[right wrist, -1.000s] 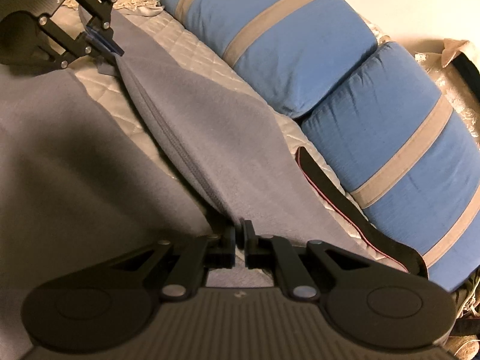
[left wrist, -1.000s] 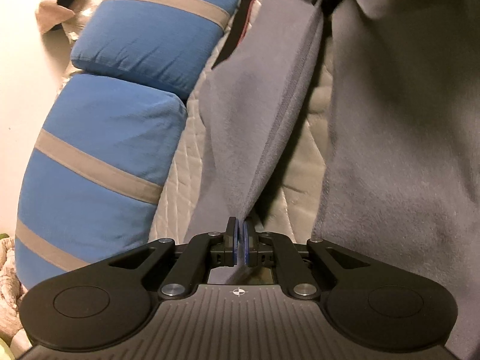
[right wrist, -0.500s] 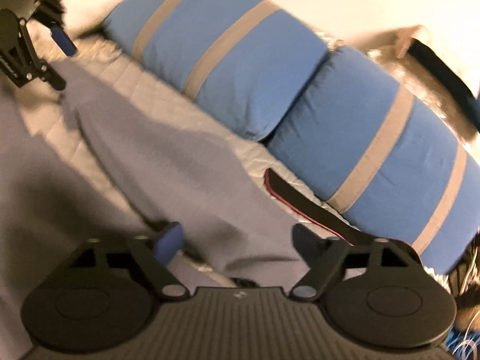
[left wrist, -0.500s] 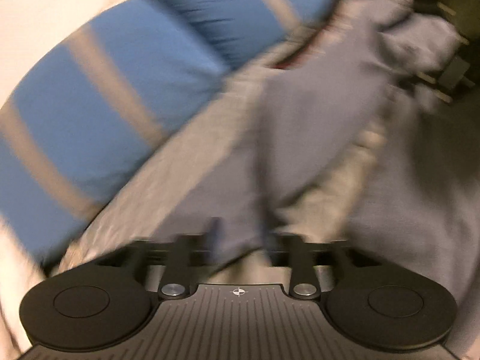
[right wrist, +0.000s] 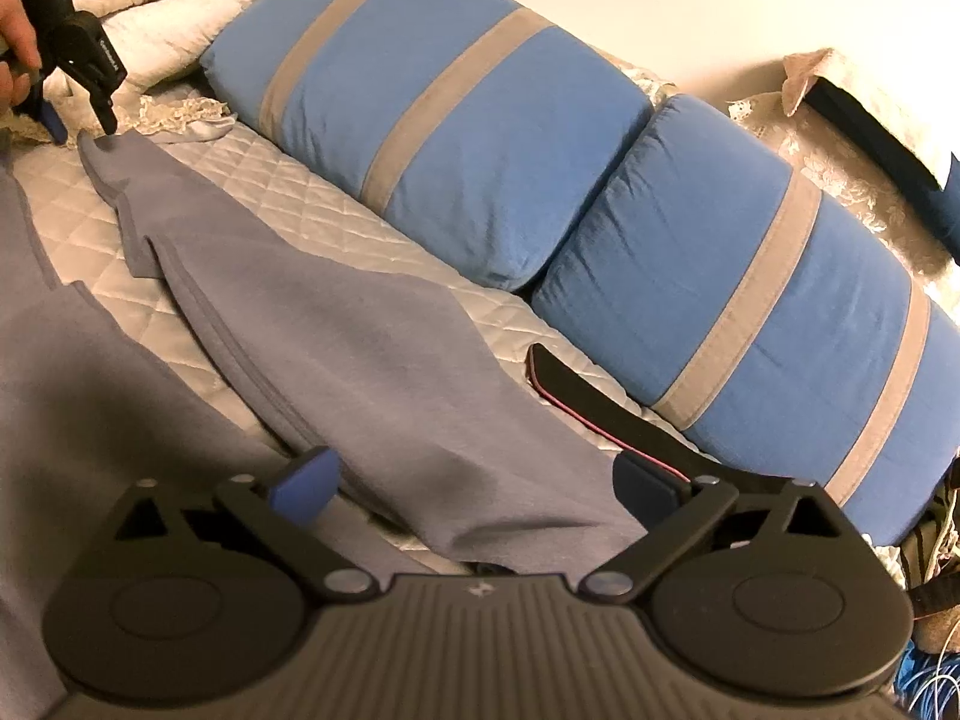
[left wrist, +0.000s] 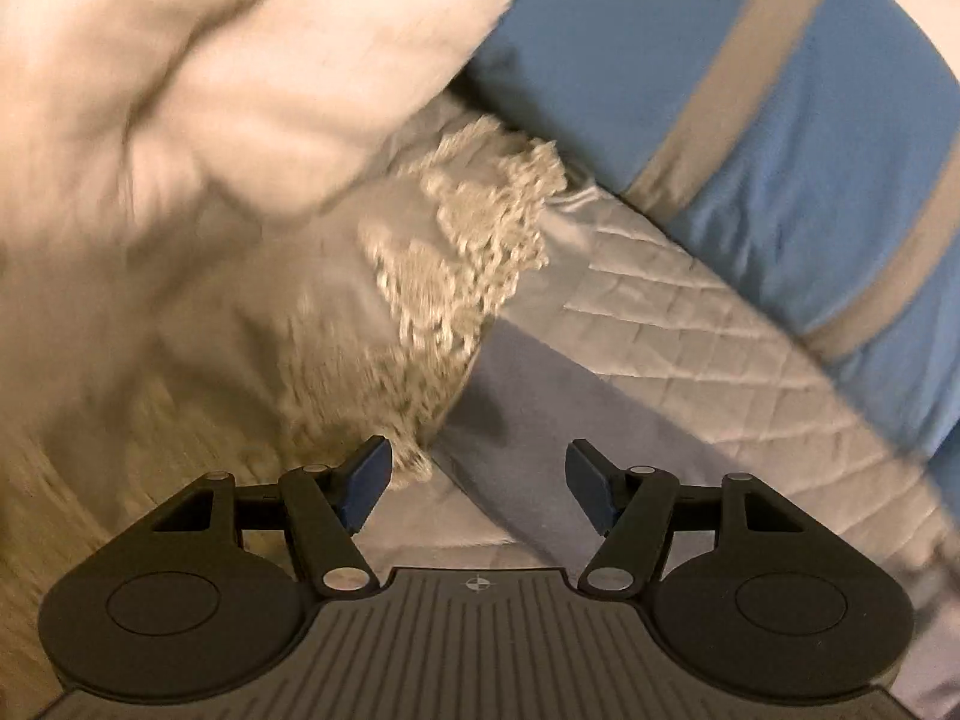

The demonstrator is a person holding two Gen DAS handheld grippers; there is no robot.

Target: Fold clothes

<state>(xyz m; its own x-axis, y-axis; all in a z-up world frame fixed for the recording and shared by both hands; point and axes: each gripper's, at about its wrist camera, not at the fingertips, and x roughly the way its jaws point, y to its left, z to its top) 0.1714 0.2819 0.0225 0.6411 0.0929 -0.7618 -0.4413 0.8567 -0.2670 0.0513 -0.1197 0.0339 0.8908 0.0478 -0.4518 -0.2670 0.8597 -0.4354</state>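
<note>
A grey fleece garment (right wrist: 360, 348) lies spread on the quilted bedspread (right wrist: 300, 192), one long panel running from lower right to upper left. My right gripper (right wrist: 477, 483) hovers over its near end. Its jaws are opening, with the cloth lying under the gap and no pad pressing it. My left gripper (right wrist: 83, 126), held by a hand (right wrist: 15, 30), stands at the panel's far tip, open and off the cloth. In the left wrist view the left gripper (left wrist: 480, 477) is open above a corner of the grey garment (left wrist: 540, 420).
Two blue pillows with grey stripes (right wrist: 468, 138) (right wrist: 750, 300) line the far side of the bed. A white duvet (left wrist: 210, 90) and lace-edged cloth (left wrist: 468, 252) bunch at the left end. A black strap with red edging (right wrist: 600, 414) lies beside the pillows.
Both grippers let go of the grey panel, which dropped flat onto the quilt. The left gripper swung and rolled away toward the duvet end. The right gripper stayed in place and opened wide.
</note>
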